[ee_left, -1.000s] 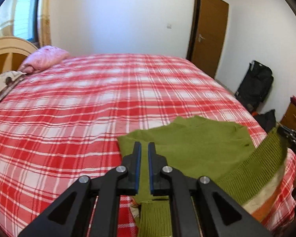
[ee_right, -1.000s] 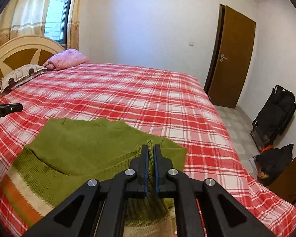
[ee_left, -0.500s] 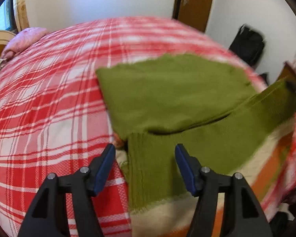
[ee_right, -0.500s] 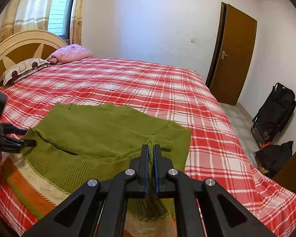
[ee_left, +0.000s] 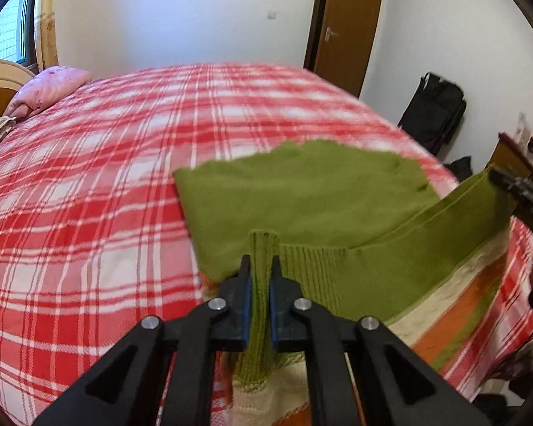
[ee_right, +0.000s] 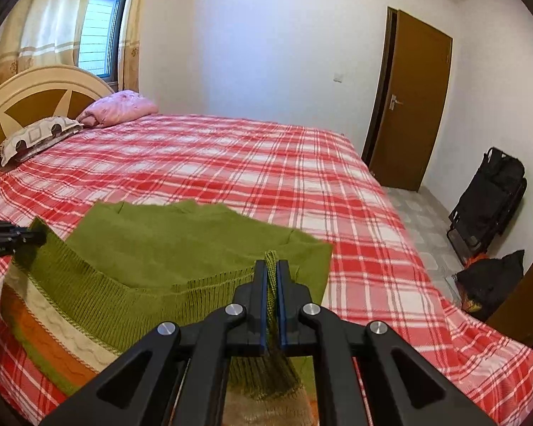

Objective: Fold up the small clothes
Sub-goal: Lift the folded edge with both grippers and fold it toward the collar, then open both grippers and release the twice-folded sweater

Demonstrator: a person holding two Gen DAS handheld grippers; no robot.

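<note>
A green knit sweater (ee_left: 302, 191) with a cream and orange striped band lies partly folded near the bed's front edge. My left gripper (ee_left: 259, 261) is shut on a pinch of its ribbed green hem, which sticks up between the blue pads. My right gripper (ee_right: 272, 264) is shut on the hem's other corner. The hem stretches taut between the two, lifted off the bed. The right gripper (ee_left: 518, 191) shows at the right edge of the left wrist view. The left gripper (ee_right: 14, 238) shows at the left edge of the right wrist view, over the sweater (ee_right: 181, 241).
The sweater lies on a wide bed (ee_right: 266, 163) with a red and white plaid cover. A pink pillow (ee_right: 120, 106) and a patterned pillow (ee_right: 35, 135) rest by the headboard (ee_right: 35, 96). A brown door (ee_right: 412, 99) and black bags (ee_right: 490, 195) stand to the right on the floor.
My left gripper opened wide, dropped toward the sweater and shut on the ribbed hem. The hem is now drawn taut between both grippers. The right gripper stayed shut on its corner.
</note>
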